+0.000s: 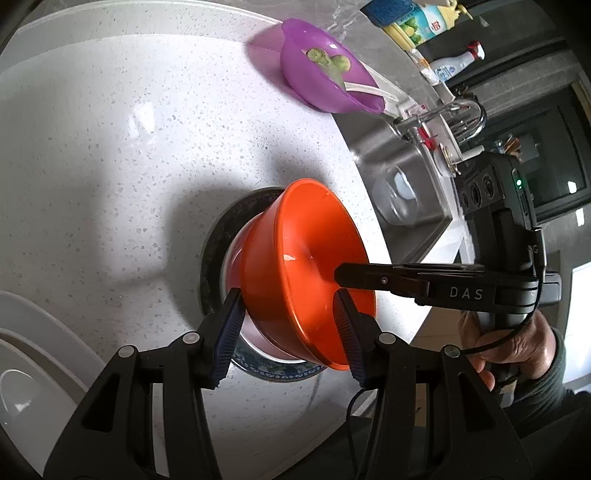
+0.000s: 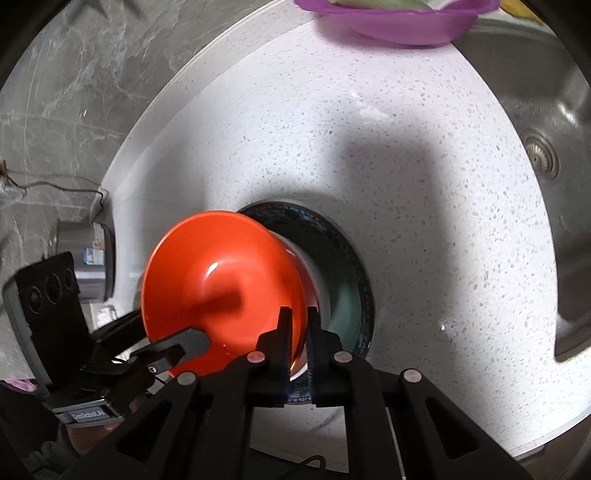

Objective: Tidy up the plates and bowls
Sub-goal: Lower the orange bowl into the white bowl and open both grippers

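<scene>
An orange bowl (image 1: 295,258) sits in a white bowl (image 1: 231,258) on a dark blue-patterned plate (image 1: 210,254) on the speckled white counter. My left gripper (image 1: 286,325) is open, its fingers straddling the orange bowl's near wall. My right gripper (image 2: 297,332) is shut on the orange bowl's rim (image 2: 295,325); it shows in the left wrist view (image 1: 343,277) reaching into the bowl from the right. The orange bowl (image 2: 221,291) and plate (image 2: 351,266) also show in the right wrist view, with the left gripper (image 2: 177,350) at its left side.
A purple bowl (image 1: 321,74) with green food scraps and a white utensil stands at the counter's back by the steel sink (image 1: 402,184). White dishes (image 1: 33,369) lie at the left. Bottles (image 1: 424,22) stand behind the sink.
</scene>
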The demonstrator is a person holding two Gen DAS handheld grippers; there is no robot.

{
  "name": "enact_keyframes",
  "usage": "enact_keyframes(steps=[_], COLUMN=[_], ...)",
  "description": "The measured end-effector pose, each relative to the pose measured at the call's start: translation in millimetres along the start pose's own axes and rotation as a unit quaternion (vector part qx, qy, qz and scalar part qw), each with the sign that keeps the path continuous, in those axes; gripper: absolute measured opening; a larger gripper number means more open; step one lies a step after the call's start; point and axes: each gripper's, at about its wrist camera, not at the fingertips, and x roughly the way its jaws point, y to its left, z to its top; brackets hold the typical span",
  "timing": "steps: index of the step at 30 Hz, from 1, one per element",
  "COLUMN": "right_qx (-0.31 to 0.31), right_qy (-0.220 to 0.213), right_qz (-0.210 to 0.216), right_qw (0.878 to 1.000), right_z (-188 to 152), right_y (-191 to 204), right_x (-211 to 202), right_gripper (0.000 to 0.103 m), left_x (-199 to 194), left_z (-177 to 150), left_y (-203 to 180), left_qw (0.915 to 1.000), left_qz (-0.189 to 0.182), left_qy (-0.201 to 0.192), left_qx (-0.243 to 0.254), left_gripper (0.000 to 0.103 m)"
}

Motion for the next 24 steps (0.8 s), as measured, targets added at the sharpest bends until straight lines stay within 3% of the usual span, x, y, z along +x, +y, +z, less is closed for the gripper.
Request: enact_keyframes(steps=[6, 8, 9, 24], right_qx=[-0.043, -0.052, -0.058, -0.082], right_qy=[-0.005, -0.006, -0.006, -0.013], right_qz=[-0.042, -0.052, -0.059, -0.076], right_qw=[0.998, 0.997, 0.997, 0.994], right_z=[-1, -1, -2, -2], right_y=[14, 19, 20, 26], right_x=[0, 0, 0, 0], right_gripper=[0.009, 0.009, 0.009, 0.011], left_x=[-4, -3, -2, -10], left_z=[3, 3, 3, 1], left_y=[-5, -5, -4, 14], left_qw=[0.9988, 0.9965, 0.9955, 0.9970], left_qz=[0.033, 0.072, 0.083, 0.077], left_qy=[0.008, 0.013, 0.015, 0.008], left_qx=[0.034, 0.041, 0.042, 0.011], left_gripper=[0.049, 0.067, 0.069, 0.069])
